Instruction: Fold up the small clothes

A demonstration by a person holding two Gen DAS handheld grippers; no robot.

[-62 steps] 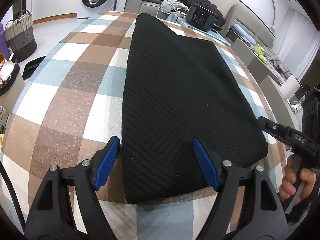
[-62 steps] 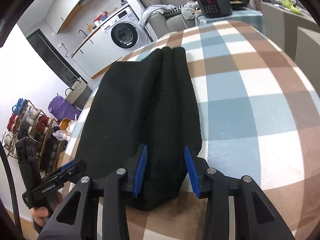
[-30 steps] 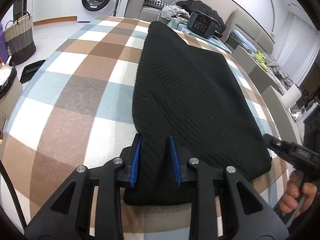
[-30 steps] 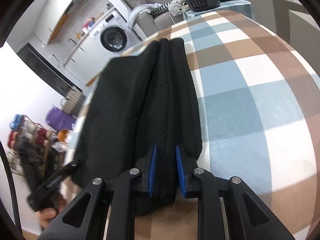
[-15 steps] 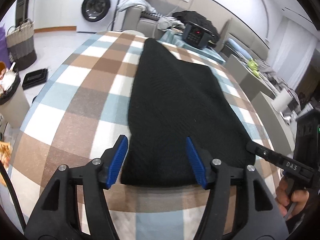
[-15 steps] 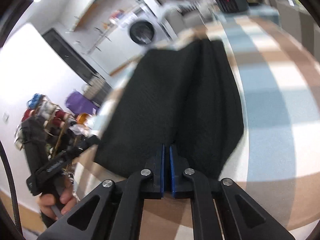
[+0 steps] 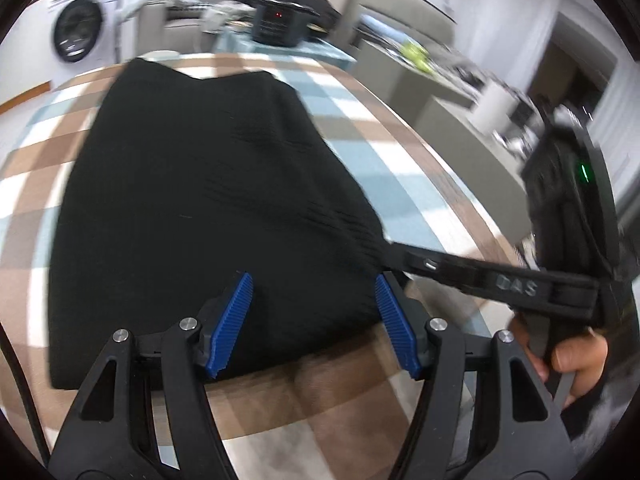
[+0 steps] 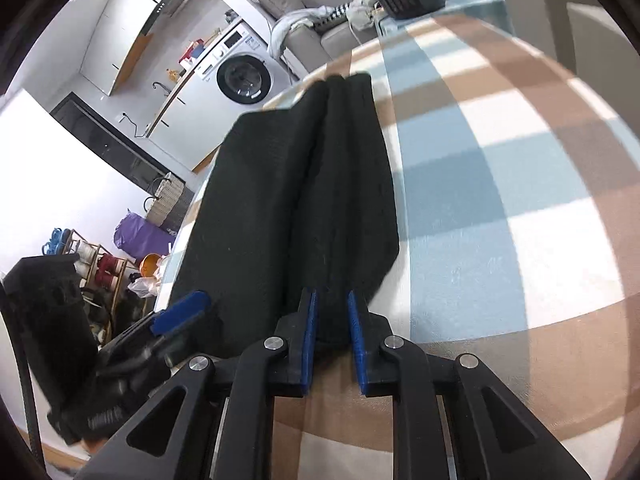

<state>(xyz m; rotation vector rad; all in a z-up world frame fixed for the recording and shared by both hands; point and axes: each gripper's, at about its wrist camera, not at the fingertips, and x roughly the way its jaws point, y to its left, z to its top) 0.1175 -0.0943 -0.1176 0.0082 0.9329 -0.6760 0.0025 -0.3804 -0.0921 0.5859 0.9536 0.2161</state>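
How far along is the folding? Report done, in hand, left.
Done: the black garment lies in a long folded strip on the checked table. In hand: right gripper, jaws just reopened, straddles its near corner fold; left gripper, just opened, hovers over the near edge. Left: probably the crosswise folds.

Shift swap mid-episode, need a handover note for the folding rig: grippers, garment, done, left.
Left gripper: jaws open, just been opening; black garment near edge between them, not pinched.
Right gripper: jaws narrow, just opened slightly; fold at the black garment's near right corner looks pinched.
Black garment lies lengthwise on the checked table, already narrowed.
Left: likely fold near end to far end.
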